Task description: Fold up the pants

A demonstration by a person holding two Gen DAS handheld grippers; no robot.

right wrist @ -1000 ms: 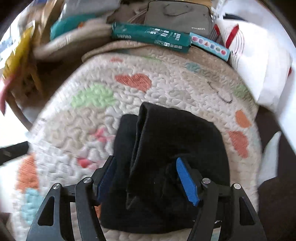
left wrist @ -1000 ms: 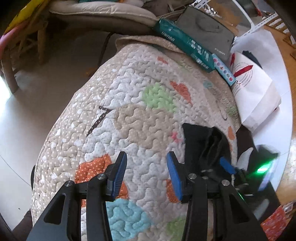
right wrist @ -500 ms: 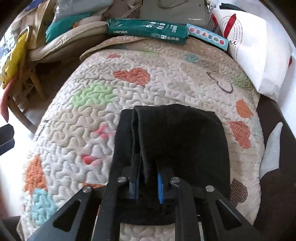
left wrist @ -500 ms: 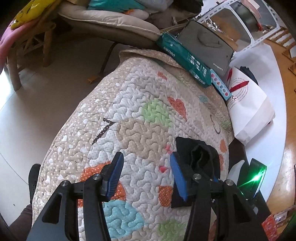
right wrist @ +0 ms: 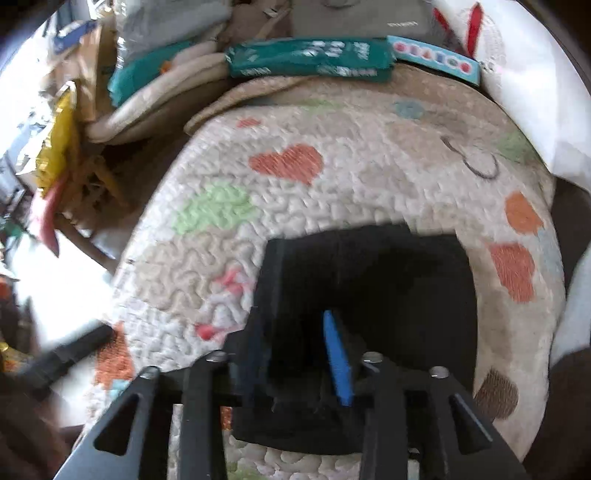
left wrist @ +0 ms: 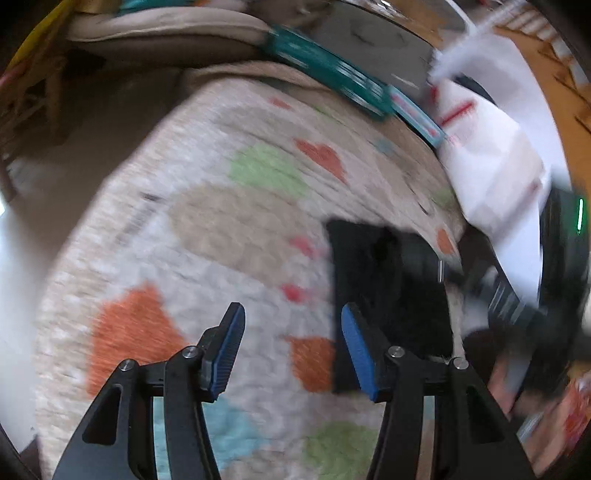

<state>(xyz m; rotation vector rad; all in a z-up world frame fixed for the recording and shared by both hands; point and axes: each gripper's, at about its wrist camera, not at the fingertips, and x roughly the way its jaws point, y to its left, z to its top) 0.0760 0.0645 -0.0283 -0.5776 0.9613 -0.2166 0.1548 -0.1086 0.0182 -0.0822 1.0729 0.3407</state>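
Note:
The black pants [right wrist: 388, 273] lie folded into a flat rectangle on the patchwork quilt [right wrist: 229, 251]. My right gripper [right wrist: 295, 362] hovers just above their near edge. Its jaws are opening, and the blue pads [right wrist: 338, 358] stand apart without pressing on the cloth under them. In the blurred left wrist view the pants [left wrist: 384, 288] sit to the right of my left gripper [left wrist: 291, 347]. That gripper is open over bare quilt [left wrist: 207, 229], with nothing between its fingers.
Along the quilt's far edge lie a teal box [right wrist: 310, 59] and a grey bag [right wrist: 354, 14]. A white paper bag [right wrist: 528, 92] stands at the right. A cushioned chair [left wrist: 159, 26] and pale floor [left wrist: 14, 280] are off the left side.
The right gripper pinched a raised fold of the pants half a second ago; it has since let go, opened and lifted, and the pants lie flatter. The left gripper shifted sideways, open throughout.

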